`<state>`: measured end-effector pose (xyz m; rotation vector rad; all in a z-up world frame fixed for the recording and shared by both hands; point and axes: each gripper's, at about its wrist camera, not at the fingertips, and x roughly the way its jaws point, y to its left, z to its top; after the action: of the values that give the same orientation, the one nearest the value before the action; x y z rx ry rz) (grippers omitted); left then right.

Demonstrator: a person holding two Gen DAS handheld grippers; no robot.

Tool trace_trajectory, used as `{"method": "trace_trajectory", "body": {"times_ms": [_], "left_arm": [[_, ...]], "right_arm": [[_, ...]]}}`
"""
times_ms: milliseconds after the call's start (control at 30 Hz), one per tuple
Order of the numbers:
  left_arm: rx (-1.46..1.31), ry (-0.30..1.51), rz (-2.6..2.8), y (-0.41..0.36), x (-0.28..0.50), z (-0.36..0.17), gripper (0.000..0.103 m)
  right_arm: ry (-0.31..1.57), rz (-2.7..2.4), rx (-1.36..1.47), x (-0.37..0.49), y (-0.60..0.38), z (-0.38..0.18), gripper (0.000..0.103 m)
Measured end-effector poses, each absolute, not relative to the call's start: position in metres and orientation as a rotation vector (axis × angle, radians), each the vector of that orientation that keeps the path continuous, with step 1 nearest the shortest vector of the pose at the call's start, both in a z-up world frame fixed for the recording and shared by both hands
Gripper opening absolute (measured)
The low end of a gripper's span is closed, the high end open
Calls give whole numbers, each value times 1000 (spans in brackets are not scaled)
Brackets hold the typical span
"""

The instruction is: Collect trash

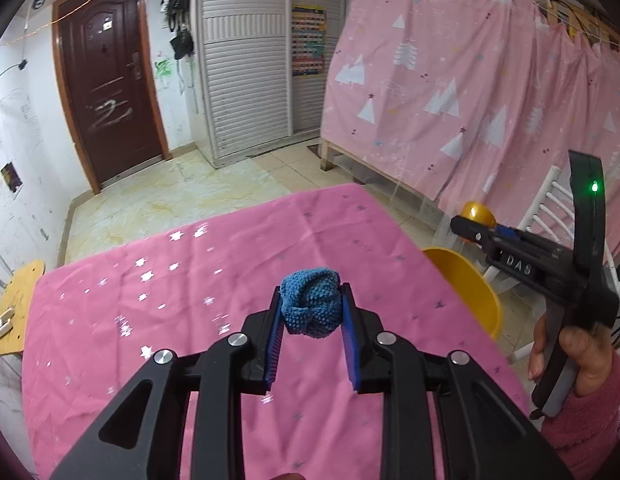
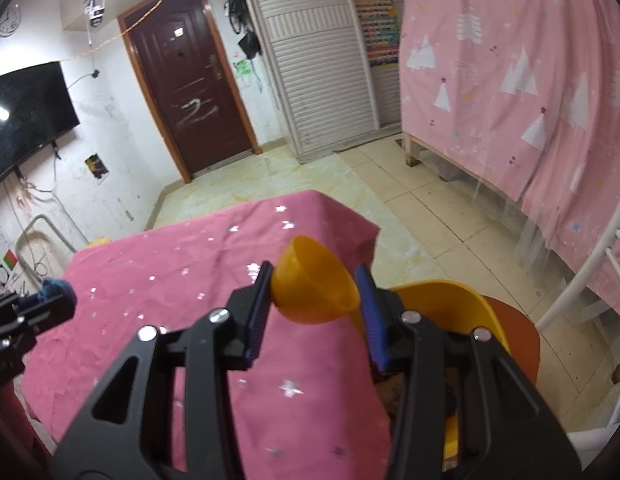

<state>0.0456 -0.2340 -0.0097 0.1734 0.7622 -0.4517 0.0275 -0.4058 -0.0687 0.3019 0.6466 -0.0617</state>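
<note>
Fingers of the left gripper [image 1: 312, 312] pinch a soft, light blue knitted wad [image 1: 310, 306] above the pink tablecloth [image 1: 190, 280]. Right gripper [image 2: 316, 292] clamps a rigid, probably slippery orange plastic half-shell [image 2: 314, 288] by its sides, over the yellow bin [image 2: 462, 304].

A pink cloth [image 1: 238, 264] dotted with silver stars covers the desk. Beyond it lies a pale tiled floor [image 2: 430, 208], and a dark brown door [image 1: 110, 80] (scrawled with white marks) stands in the far wall beside a white slatted cupboard [image 1: 246, 60]. A pink curtain [image 1: 470, 80] printed with white trees hangs along a wooden frame. A black screen [image 2: 26, 116] is mounted on the wall.
</note>
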Motion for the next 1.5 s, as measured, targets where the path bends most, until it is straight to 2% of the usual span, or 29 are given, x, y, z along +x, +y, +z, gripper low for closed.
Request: {"method": "trace_trajectory", "body": {"times_ms": [567, 633, 667, 700, 1133, 1233, 1267, 1300, 1500], "left_arm": [[176, 793, -566, -328, 52, -10, 19], [165, 801, -592, -340, 56, -11, 19], [157, 808, -607, -347, 59, -13, 19], [147, 819, -620, -354, 62, -14, 19], [97, 885, -724, -418, 73, -38, 19], [100, 903, -733, -431, 74, -43, 35], [97, 907, -731, -433, 75, -44, 49], [94, 907, -729, -433, 75, -44, 57], [84, 898, -709, -422, 73, -38, 60]], "right_arm": [[676, -118, 388, 7, -463, -100, 41], [694, -119, 393, 9, -468, -107, 46], [701, -123, 397, 9, -470, -109, 63], [705, -133, 402, 9, -474, -112, 71], [624, -246, 545, -17, -534, -116, 71], [606, -260, 568, -22, -543, -114, 71], [601, -263, 571, -23, -544, -114, 71], [598, -263, 575, -24, -545, -113, 71], [592, -251, 567, -21, -539, -112, 71]]}}
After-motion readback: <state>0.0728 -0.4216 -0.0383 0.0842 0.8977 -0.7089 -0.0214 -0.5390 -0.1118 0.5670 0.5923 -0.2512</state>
